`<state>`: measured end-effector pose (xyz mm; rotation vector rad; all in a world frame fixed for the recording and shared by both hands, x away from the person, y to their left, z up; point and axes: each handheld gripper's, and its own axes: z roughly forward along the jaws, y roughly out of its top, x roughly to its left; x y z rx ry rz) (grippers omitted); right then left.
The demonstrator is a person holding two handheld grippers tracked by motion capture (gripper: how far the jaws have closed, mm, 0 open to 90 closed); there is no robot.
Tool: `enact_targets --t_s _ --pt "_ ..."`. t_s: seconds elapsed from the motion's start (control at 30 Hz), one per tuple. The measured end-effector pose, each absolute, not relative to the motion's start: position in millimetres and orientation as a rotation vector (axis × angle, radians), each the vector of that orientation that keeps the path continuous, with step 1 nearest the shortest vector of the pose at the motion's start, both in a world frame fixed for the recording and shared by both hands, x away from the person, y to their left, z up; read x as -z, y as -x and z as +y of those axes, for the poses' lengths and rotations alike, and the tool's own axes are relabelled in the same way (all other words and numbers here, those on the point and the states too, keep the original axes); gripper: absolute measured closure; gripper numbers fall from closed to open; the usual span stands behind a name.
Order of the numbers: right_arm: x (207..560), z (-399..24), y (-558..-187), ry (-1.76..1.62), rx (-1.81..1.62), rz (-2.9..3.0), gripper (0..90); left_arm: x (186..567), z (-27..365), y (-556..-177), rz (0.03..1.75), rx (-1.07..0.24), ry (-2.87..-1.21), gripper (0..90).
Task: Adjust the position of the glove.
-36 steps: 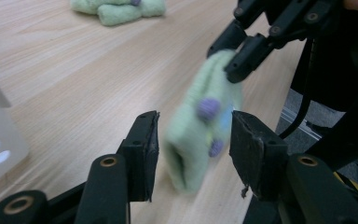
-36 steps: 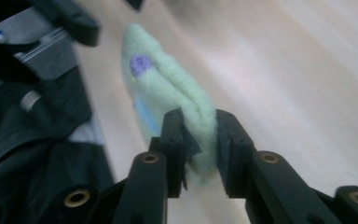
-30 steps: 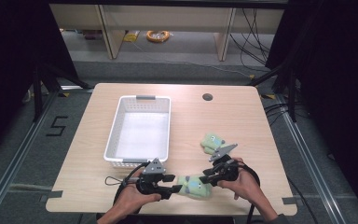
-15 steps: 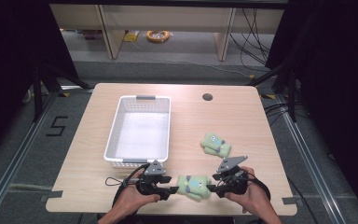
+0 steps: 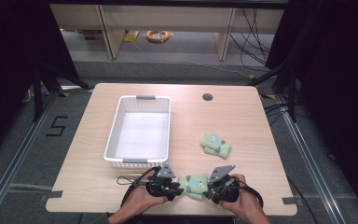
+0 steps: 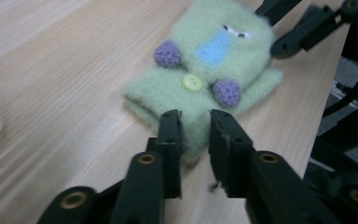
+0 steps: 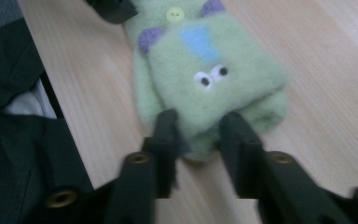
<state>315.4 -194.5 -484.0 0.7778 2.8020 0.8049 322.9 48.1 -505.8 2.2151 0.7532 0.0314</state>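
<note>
A green felt monster toy with a blue nose, purple knobs and a yellow button lies flat near the table's front edge, between my two grippers. My left gripper reaches it from the left. In the left gripper view its jaws have just been closing and now pinch the toy's lower edge. My right gripper comes from the right. Its jaws have also just been closing and squeeze the head end of the toy.
A second green toy lies at the middle right of the table. An empty white basket stands left of centre. A round cable hole sits near the far edge. The front edge runs just under both hands.
The right hand has slid to the right end of the toy and the left hand has dropped closer. Both pairs of jaws have narrowed onto the toy.
</note>
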Motion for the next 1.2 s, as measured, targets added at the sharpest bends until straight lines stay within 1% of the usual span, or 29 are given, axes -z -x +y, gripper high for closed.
enact_targets --t_s 0.07,0.1,0.2,0.23,0.37,0.47,0.6,0.63,0.67,0.7,0.73,0.77,0.87,0.97,1.0,1.1,1.2 --pt "481.6 -199.1 -316.6 -0.776 -0.789 2.809 81.4 504.5 45.1 -322.5 0.733 -0.038 -2.206 80.2" --pt "481.5 -201.5 -316.5 -0.784 -0.802 2.806 82.7 504.0 43.9 -321.6 0.748 -0.034 -2.202 81.4" --pt "479.3 -207.9 -315.4 -0.783 -0.789 2.818 83.6 502.5 39.3 -322.6 0.708 -0.043 -2.213 83.6" --pt "479.8 -209.2 -314.5 -0.779 -0.801 2.817 83.5 502.9 36.5 -321.6 0.720 -0.029 -2.203 83.7" --pt "477.9 -215.4 -309.2 -0.840 -0.789 2.816 82.9 503.7 30.9 -322.6 0.696 -0.038 -2.211 83.9" --pt "478.7 -219.2 -310.4 -0.807 -0.804 2.812 82.0 503.7 29.1 -321.4 0.714 -0.029 -2.201 84.0" --pt "479.5 -220.0 -311.6 -0.813 -0.818 2.818 74.7 503.1 30.8 -322.6 0.701 -0.021 -2.202 83.2" --pt "479.6 -219.2 -310.7 -0.834 -0.828 2.808 69.8 503.3 31.1 -322.2 0.724 -0.011 -2.193 80.7" --pt "477.1 -219.2 -309.9 -0.869 -0.836 2.805 65.1 502.7 31.8 -323.2 0.715 -0.006 -2.191 73.9" --pt "473.9 -220.8 -311.9 -0.858 -0.846 2.790 63.3 501.8 32.3 -322.6 0.743 0.013 -2.182 64.2" --pt "467.7 -223.7 -312.3 -0.887 -0.865 2.767 60.9 500.3 33.0 -323.3 0.756 0.032 -2.160 58.2" --pt "462.8 -227.0 -316.7 -0.840 -0.904 2.742 60.4 497.5 34.6 -323.8 0.770 0.036 -2.145 55.4" --pt "449.8 -235.3 -328.1 -0.891 -0.904 2.661 59.0 488.5 39.8 -326.6 0.755 -0.008 -2.127 52.7" --pt "442.5 -243.8 -350.1 -0.974 -0.857 2.586 58.0 482.7 44.2 -328.8 0.758 -0.037 -2.105 52.2" --pt "440.2 -246.3 -357.9 -0.998 -0.817 2.576 57.7 481.4 45.3 -328.8 0.782 -0.035 -2.095 51.7" --pt "442.8 -249.2 -380.3 -1.033 -0.788 2.541 55.8 480.6 48.3 -331.4 0.783 -0.041 -2.086 50.7" --pt "446.4 -248.3 -400.0 -1.010 -0.757 2.562 55.9 482.0 51.2 -330.2 0.802 -0.041 -2.094 50.6"
